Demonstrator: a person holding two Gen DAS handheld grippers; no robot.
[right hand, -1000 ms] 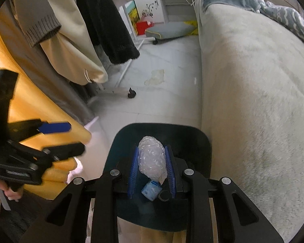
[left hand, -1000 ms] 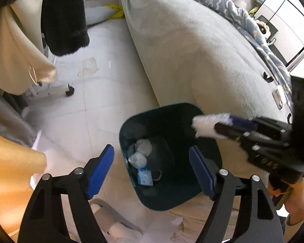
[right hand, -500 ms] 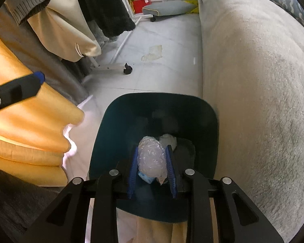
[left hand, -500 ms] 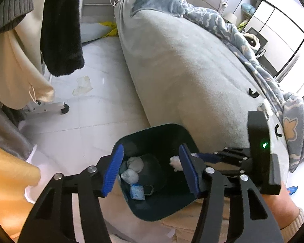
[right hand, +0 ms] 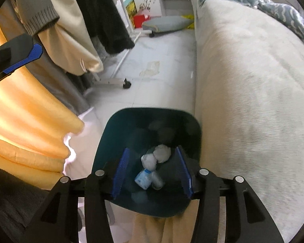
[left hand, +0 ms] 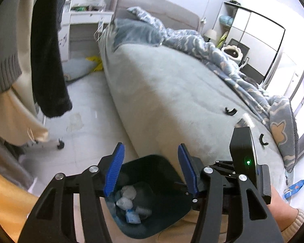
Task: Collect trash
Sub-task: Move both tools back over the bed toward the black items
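A dark teal trash bin (right hand: 152, 117) stands on the floor beside the bed; it also shows in the left wrist view (left hand: 152, 162). Inside lie crumpled white tissue balls (right hand: 162, 154), a blue-and-white wrapper (right hand: 142, 179) and a clear plastic wad (right hand: 157, 181). My right gripper (right hand: 153, 173) is open and empty right over the bin's mouth. My left gripper (left hand: 151, 170) is open and empty, raised above the bin's near side. The right gripper's body (left hand: 243, 158) shows beside it.
A bed with a grey cover (right hand: 253, 81) and a blue quilt (left hand: 212, 46) runs along the right. Hanging clothes on a wheeled rack (right hand: 87, 30) and an orange curtain (right hand: 26, 109) stand at the left. A flat scrap (right hand: 152, 67) lies on the tiled floor. A blue wrapper (left hand: 293, 188) lies at the far right.
My right gripper has opened and the clear plastic wad has dropped into the bin. My left gripper has tilted up, so more of the bed shows.
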